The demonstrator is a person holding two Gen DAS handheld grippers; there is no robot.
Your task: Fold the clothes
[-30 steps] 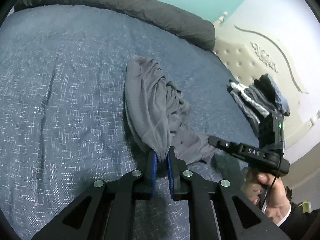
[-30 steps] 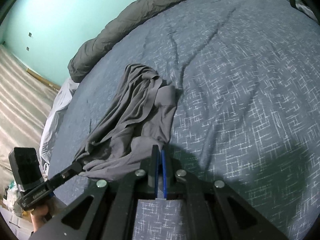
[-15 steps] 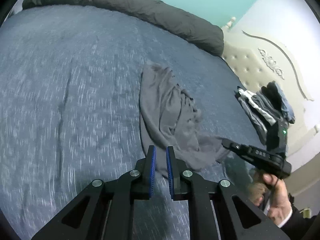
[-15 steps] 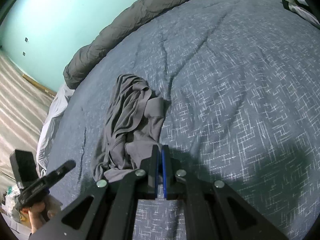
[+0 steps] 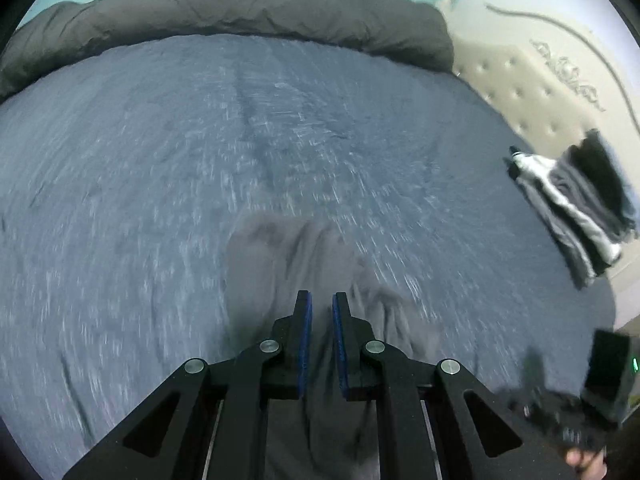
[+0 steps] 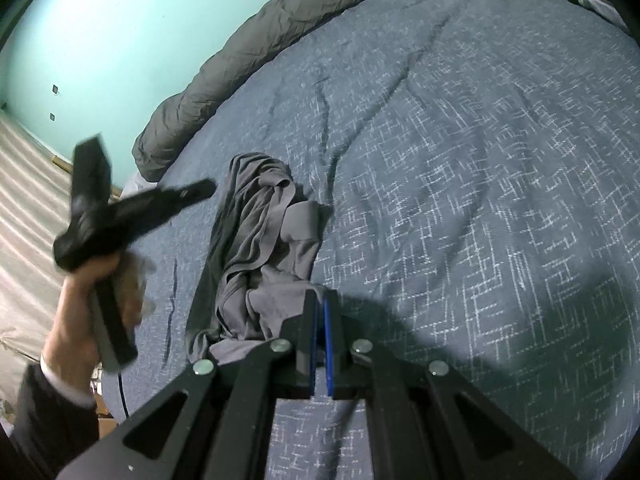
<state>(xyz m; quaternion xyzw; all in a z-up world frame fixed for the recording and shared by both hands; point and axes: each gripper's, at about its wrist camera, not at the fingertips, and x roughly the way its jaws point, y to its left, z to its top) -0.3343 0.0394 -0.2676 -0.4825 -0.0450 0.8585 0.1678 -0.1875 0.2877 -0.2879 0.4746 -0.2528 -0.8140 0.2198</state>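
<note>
motion blur smears the left claw (image 6: 200,190) and the folded stack (image 5: 576,208) beyond detail.

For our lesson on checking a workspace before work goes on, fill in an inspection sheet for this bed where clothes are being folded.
Surface: blue patterned bed cover, creased, bearing everything.
Job's things: grey garment, crumpled in a long heap; folded stack near the headboard.
Clutter: nothing seen on the bed.
Grippers: left gripper above the garment, jaws slightly apart, nothing pinched, held by a hand; right gripper shut, apparently on the garment's near edge.
Cables: dark cable hanging below the left hand.
Surroundings: grey rolled duvet along the far edge, teal wall, striped floor.
</note>
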